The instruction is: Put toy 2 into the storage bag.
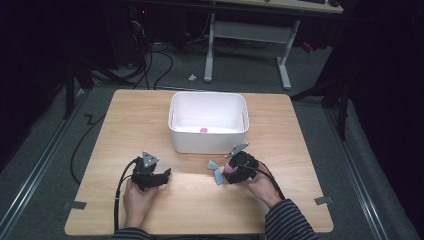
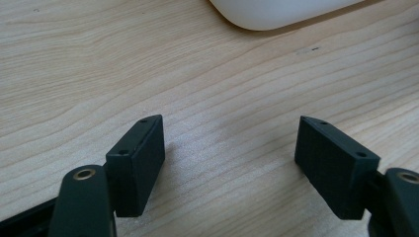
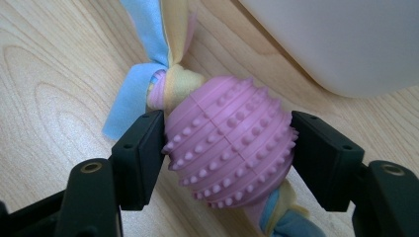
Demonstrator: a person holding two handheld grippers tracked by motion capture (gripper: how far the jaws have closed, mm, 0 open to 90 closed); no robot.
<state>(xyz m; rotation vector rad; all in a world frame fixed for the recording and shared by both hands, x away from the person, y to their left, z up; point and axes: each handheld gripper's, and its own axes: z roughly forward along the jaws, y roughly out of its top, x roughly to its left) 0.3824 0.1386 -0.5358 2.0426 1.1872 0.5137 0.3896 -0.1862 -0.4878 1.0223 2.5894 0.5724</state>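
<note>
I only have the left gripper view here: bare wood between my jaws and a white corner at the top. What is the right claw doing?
Observer: The right claw is clamped on a pink studded ball.
Operator: Just a ball?
Observer: No, knotted blue and yellow fabric strips run through it.
Operator: And that white corner?
Observer: It is a white bin; something small and pink lies inside.

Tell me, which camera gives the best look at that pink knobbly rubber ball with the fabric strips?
The right gripper view: the pink knobbly rubber ball sits large there, pressed between the right gripper pads, its fabric strips knotted on. In the high view, it is a small pink spot at that gripper.
</note>
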